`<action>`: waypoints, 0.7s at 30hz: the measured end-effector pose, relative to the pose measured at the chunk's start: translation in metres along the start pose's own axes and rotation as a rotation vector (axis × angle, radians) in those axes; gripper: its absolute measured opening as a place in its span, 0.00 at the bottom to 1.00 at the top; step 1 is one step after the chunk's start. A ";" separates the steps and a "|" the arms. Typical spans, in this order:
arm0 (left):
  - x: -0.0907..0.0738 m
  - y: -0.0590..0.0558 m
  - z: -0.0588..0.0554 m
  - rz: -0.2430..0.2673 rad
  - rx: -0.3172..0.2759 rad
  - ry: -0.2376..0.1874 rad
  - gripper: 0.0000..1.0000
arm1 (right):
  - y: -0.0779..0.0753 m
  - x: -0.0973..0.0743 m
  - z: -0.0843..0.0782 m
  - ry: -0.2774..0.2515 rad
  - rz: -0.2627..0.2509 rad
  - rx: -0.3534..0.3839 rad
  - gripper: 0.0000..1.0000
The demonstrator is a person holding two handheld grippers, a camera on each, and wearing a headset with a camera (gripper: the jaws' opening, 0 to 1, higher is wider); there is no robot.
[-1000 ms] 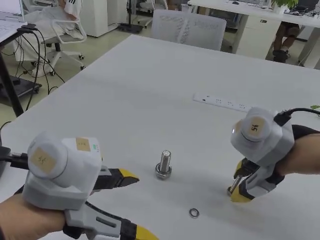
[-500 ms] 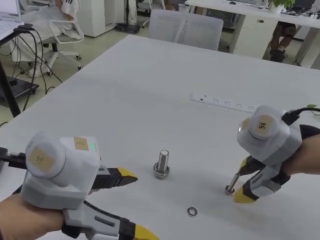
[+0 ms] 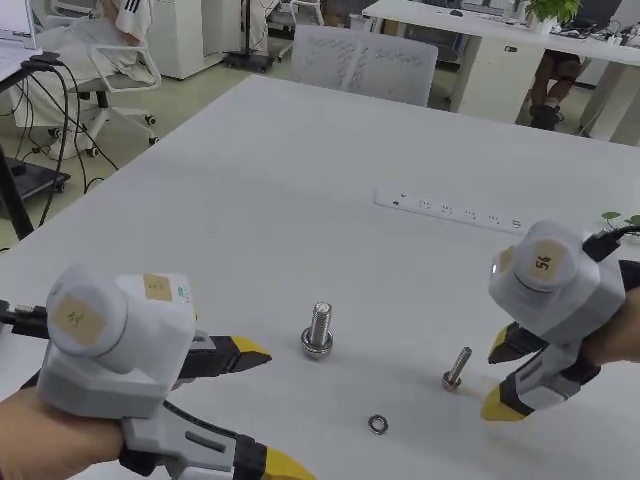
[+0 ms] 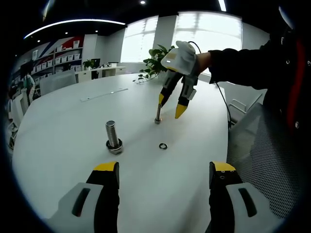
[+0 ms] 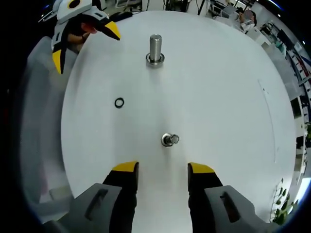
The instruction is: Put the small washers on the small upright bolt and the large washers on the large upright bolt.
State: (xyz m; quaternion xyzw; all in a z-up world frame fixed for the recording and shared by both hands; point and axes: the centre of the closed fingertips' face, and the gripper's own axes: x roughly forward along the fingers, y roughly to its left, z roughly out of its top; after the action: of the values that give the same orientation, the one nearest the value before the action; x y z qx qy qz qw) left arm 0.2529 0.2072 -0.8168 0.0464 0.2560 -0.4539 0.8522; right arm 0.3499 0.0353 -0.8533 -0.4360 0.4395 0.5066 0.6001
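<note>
1 loose washer (image 3: 377, 424) lies flat on the smooth white table (image 3: 300, 200), at 5 o'clock from the large bolt (image 3: 318, 335) and 8 o'clock from the small bolt (image 3: 456, 368). It is a thin, rigid metal ring, probably light and slippery, so pinch across its outer rim. The left claw (image 3: 268, 408) and right claw (image 3: 498, 382) both gape, empty.

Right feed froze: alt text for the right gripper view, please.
The small bolt stands just ahead of the open right gripper on the white table. Beyond lie a loose washer, the large bolt and the left gripper.
</note>
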 end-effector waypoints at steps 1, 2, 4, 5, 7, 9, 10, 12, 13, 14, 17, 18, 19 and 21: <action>0.000 0.000 0.000 0.000 0.001 0.000 0.75 | 0.001 0.000 0.000 0.000 0.000 0.001 0.42; 0.000 0.000 0.000 0.000 0.001 0.000 0.75 | 0.002 0.000 -0.001 0.000 0.001 0.003 0.42; -0.001 0.000 0.001 0.002 0.001 -0.002 0.75 | 0.006 -0.001 -0.003 0.004 0.004 0.005 0.42; -0.001 0.001 0.001 0.002 0.002 -0.003 0.75 | 0.007 -0.001 -0.003 0.005 0.005 0.005 0.42; -0.001 0.001 0.001 0.003 0.002 -0.005 0.75 | 0.011 -0.001 -0.004 0.007 0.008 0.003 0.42; -0.001 0.001 0.001 0.004 0.002 -0.006 0.75 | 0.016 -0.002 -0.004 0.009 0.013 0.000 0.42; -0.001 0.001 0.001 0.004 0.002 -0.007 0.75 | 0.018 -0.002 -0.003 0.007 0.015 -0.001 0.42; -0.002 0.002 0.002 0.003 0.004 -0.009 0.75 | 0.022 -0.002 -0.001 0.004 0.020 0.000 0.42; -0.002 0.002 0.002 0.004 0.004 -0.009 0.75 | 0.023 -0.002 -0.001 0.004 0.022 0.000 0.42; -0.002 0.002 0.002 0.004 0.005 -0.010 0.75 | 0.026 -0.001 0.000 0.005 0.025 -0.003 0.42; -0.003 0.002 0.003 0.005 0.007 -0.011 0.75 | 0.033 0.000 0.003 0.004 0.034 -0.013 0.42; -0.003 0.002 0.004 0.006 0.008 -0.012 0.75 | 0.035 0.000 0.004 0.004 0.037 -0.017 0.42; -0.003 0.002 0.004 0.006 0.008 -0.013 0.75 | 0.037 0.001 0.006 0.004 0.041 -0.021 0.42; -0.003 0.002 0.004 0.008 0.009 -0.014 0.75 | 0.041 0.002 0.008 0.002 0.047 -0.027 0.42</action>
State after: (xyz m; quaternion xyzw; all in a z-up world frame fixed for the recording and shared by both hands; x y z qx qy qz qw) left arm 0.2546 0.2095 -0.8116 0.0481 0.2479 -0.4521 0.8555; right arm 0.3100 0.0483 -0.8564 -0.4340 0.4436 0.5260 0.5815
